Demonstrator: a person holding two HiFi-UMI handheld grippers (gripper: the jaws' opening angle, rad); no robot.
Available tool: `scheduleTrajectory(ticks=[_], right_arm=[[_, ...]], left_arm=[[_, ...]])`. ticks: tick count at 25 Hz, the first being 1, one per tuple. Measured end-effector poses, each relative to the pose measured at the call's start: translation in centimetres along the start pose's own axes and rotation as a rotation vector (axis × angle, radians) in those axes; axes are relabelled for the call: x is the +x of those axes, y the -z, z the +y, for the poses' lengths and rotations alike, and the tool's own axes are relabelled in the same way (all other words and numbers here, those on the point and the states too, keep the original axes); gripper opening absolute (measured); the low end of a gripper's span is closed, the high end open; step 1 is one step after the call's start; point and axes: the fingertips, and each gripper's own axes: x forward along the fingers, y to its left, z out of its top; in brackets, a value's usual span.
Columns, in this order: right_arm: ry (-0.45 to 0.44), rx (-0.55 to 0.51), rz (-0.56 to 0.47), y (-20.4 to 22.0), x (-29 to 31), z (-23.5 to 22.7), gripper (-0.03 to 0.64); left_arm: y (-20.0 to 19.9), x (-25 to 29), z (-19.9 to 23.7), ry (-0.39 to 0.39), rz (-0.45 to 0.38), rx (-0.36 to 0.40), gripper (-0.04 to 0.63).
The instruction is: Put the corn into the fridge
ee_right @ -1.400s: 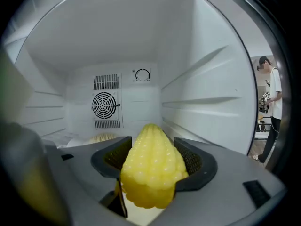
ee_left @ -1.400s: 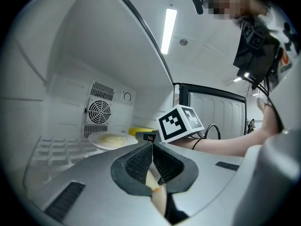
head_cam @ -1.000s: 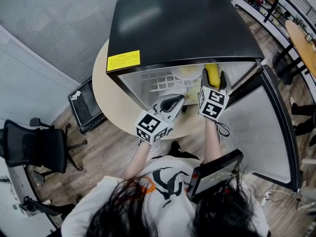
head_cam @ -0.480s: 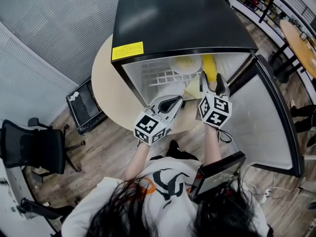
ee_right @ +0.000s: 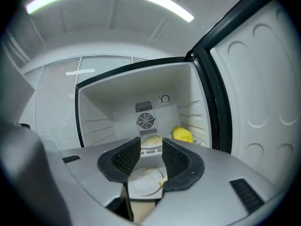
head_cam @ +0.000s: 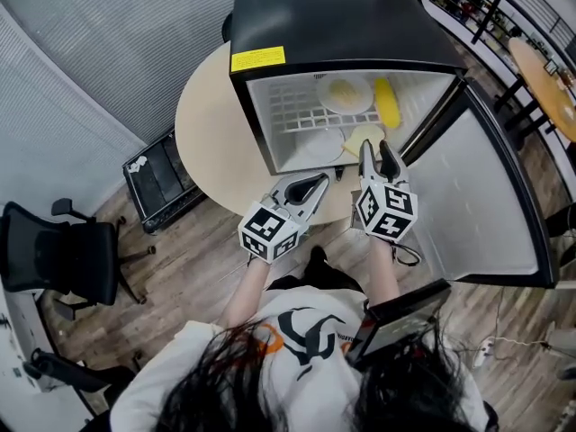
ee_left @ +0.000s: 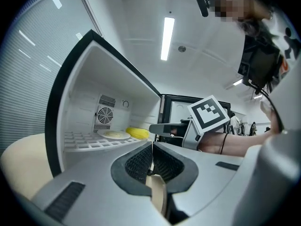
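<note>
- Head view: right gripper (head_cam: 379,149) has backed out of the black fridge (head_cam: 342,21), its jaws just narrowed halfway, with nothing between them.
- Oblong yellow corn (head_cam: 387,103) lies on the fridge's white grid shelf (head_cam: 288,111).
- Left gripper (head_cam: 322,182) is pinched closed and empty.

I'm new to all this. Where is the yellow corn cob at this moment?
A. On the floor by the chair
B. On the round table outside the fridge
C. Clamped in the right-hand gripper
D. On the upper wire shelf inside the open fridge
D: the corn lies on the wire shelf inside the open fridge, beside a plate.
</note>
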Motion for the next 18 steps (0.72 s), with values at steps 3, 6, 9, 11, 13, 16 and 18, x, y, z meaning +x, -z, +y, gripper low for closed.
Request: scheduleTrajectory(ticks=[3,6,9,11,13,16,18], right_arm=[[-0.030,0.006,0.016,1.0,-1.8,1.6,0.147],[-0.078,0.021,0.040,1.8,-3.4,3.0,0.141],[-0.104,0.025,0.061,2.6,-5.4,3.8,0.141],[-0.089,0.013,0.067,3.1,-6.9,3.7,0.140],[-0.076,0.008,0.071,3.6,-8.1,3.6,0.140],[-0.071,0.014,0.080,4.1,-9.6,3.5,0.140],[-0.071,0.009,0.087,4.3,-10.7,3.5,0.141]], left_arm=[[0.4,-1.6,-1.0,-0.004,0.004,0.000,0.011],[0.7,-3.0,-2.0,-0.005,0.011,-0.004,0.011],[1.5,-4.4,-3.3,-0.002,0.024,-0.014,0.011],[2.3,-5.3,-4.3,0.003,0.034,-0.023,0.011],[2.8,-5.8,-5.1,0.011,0.041,-0.030,0.012],[3.1,-6.2,-6.1,0.021,0.043,-0.036,0.012],[3.2,-6.2,-6.8,0.027,0.040,-0.039,0.012]])
